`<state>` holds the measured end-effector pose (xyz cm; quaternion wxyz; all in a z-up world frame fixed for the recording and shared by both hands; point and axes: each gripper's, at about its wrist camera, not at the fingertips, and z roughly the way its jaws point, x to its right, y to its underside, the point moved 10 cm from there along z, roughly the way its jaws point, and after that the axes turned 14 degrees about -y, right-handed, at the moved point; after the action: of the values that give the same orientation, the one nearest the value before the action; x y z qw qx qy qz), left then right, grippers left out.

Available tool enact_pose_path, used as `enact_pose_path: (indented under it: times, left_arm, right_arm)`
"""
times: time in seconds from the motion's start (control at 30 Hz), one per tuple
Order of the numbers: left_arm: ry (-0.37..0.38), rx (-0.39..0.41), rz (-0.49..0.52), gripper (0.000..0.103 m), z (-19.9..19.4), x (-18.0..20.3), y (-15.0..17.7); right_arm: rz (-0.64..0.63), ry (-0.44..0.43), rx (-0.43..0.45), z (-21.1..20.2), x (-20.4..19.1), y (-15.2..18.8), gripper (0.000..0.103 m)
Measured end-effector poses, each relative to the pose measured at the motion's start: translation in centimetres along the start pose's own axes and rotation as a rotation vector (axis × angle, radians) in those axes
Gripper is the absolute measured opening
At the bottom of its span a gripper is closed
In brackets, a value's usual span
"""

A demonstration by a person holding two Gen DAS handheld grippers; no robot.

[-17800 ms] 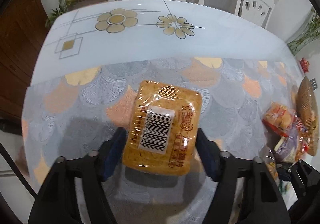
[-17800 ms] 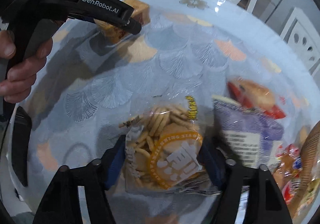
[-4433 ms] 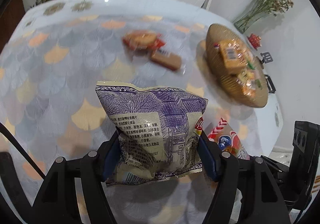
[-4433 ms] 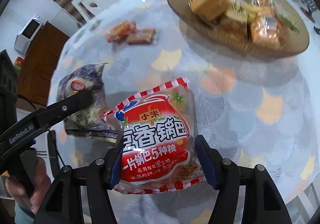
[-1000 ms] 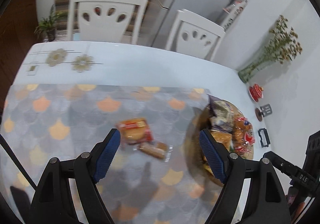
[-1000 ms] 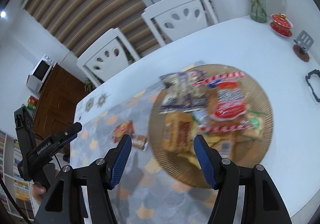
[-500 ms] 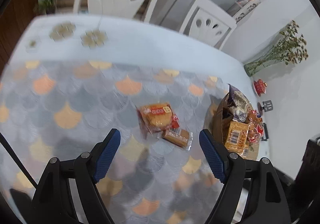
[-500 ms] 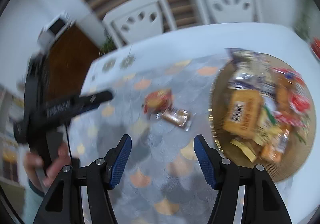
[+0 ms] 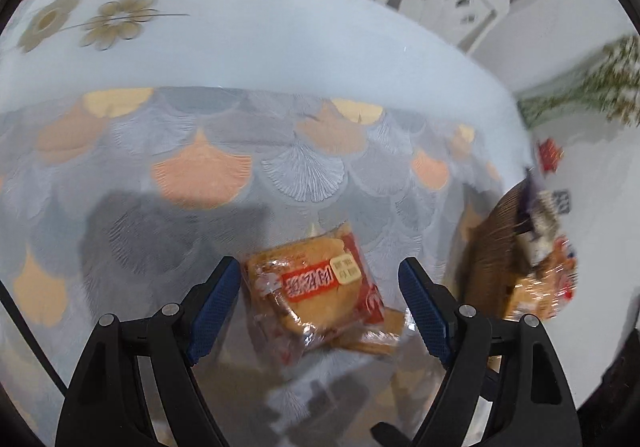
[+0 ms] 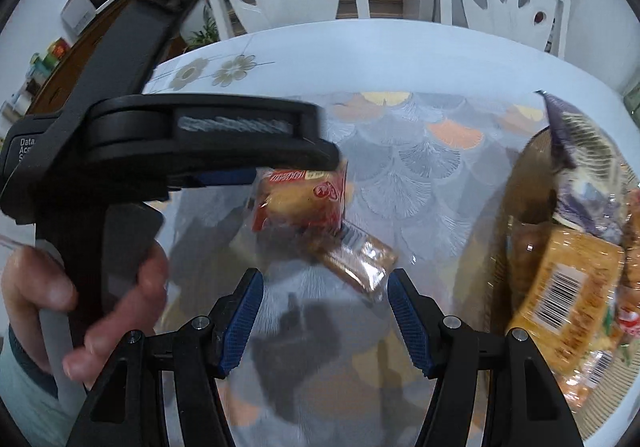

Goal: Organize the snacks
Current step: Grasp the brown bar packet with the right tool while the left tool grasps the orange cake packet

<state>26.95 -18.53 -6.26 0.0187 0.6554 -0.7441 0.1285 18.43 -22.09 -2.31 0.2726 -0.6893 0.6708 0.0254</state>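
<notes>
Snacks mostly sit heaped in the basket (image 10: 524, 167); two remain on the bench (image 9: 280, 59): a red pack (image 9: 316, 287) between my released left tool (image 9: 320, 299), a bar (image 10: 360, 259) ahead of my released right tool (image 10: 324, 311)

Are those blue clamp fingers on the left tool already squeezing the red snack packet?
Apart. In the left wrist view, the left gripper has open jaws straddling the red snack packet, with tablecloth visible between each blue pad and the wrapper.

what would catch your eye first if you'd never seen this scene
Two loose snacks on the fan-patterned tablecloth: a red-labelled cake pack framed by the open left gripper, and a brown clear-wrapped bar ahead of the open right gripper. At the right edge, a woven tray heaped with packets.
</notes>
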Motion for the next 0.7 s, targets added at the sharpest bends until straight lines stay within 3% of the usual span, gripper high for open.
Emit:
enact_pose_path:
  times: [0.13, 0.3, 0.4, 0.5, 0.7]
  left_arm:
    - [-0.065, 0.005, 0.098, 0.079, 1.2, 0.5, -0.2]
    - [-0.061, 0.028, 0.149, 0.071, 1.2, 0.0, 0.1]
    - [-0.065, 0.038, 0.138, 0.066, 0.7, -1.5, 0.4]
    - [-0.048, 0.023, 0.104, 0.064, 0.2, -3.4, 0.8]
    - [-0.010, 0.000, 0.079, 0.064, -0.3, -5.1, 2.8]
  right_arm:
    - [0.020, 0.026, 0.044, 1.6, 0.8, -0.6, 0.063]
    - [0.014, 0.049, 0.040, 4.1, 2.0, -1.3, 0.062]
    - [0.006, 0.039, 0.014, 5.4, 2.5, -1.5, 0.063]
    - [-0.036, 0.011, -0.017, 6.0, 2.0, -1.8, 0.072]
    - [-0.053, -0.064, -0.095, 6.3, -0.3, -0.2, 0.073]
